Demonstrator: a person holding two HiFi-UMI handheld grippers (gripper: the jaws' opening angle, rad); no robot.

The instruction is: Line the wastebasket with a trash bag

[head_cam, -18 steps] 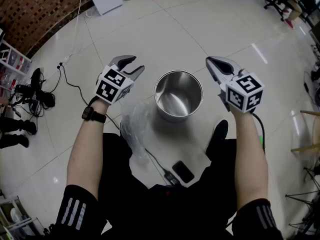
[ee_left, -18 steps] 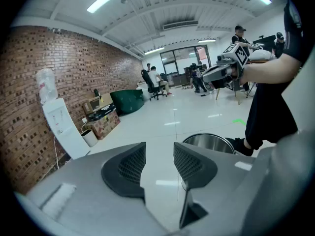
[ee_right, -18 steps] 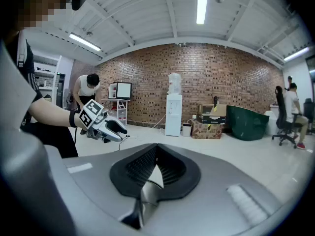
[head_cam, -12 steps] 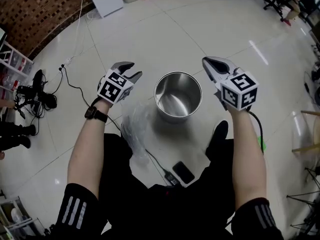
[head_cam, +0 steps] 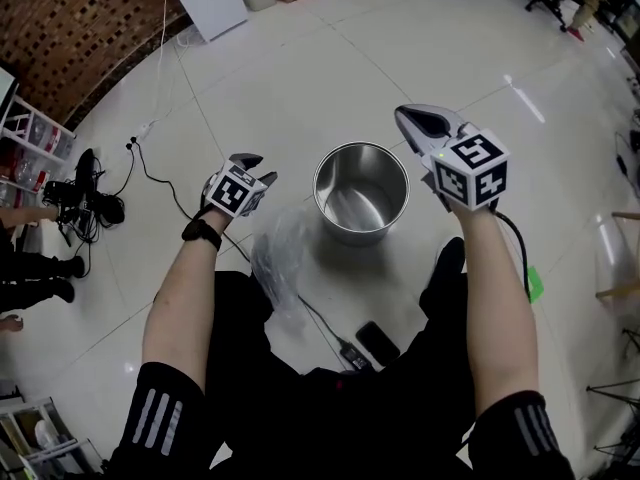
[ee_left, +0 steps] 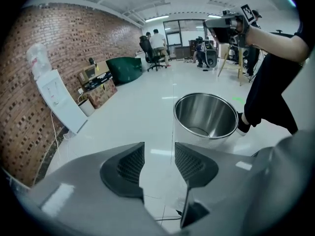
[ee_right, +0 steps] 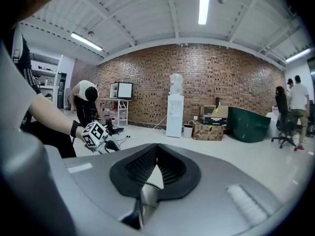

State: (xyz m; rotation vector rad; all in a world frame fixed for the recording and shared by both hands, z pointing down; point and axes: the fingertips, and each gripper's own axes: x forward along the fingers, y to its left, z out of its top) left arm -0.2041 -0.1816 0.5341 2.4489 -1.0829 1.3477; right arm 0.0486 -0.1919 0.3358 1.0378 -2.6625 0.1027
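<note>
Trash bag [head_cam: 280, 256] was clear thin film, crumpled in a loose heap on the floor [head_cam: 300, 88]. It sat just beside the steel wastebasket [head_cam: 361, 193], on the side toward you, near your left leg. Expect it to be very light, limp and slippery, and easy to tear on a hard pinch. A clump will likely come up as one wad, so go for a loose edge or the mouth hem if you can find it; the mouth couldn't be made out from here. The wastebasket was upright, empty and unlined, with rigid, shiny walls. It probably slides on this floor if the bag drags at its rim.

Your left hand-held gripper [ee_left: 159, 149] had its jaws apart with nothing between them. It was tilted down, above the floor left of the wastebasket and near the bag. Your right hand-held gripper [ee_right: 156, 154] had its jaws fully together and empty, held up on the far right side of the wastebasket.

The floor was glossy white tile, reflective and slick. A black phone-like item [head_cam: 377, 342] on a cable [head_cam: 322, 320] lay near your feet. The room was big and open, with a brick wall [ee_right: 206, 82], a water dispenser [ee_right: 175, 107], boxes, office chairs and people well apart from you.
</note>
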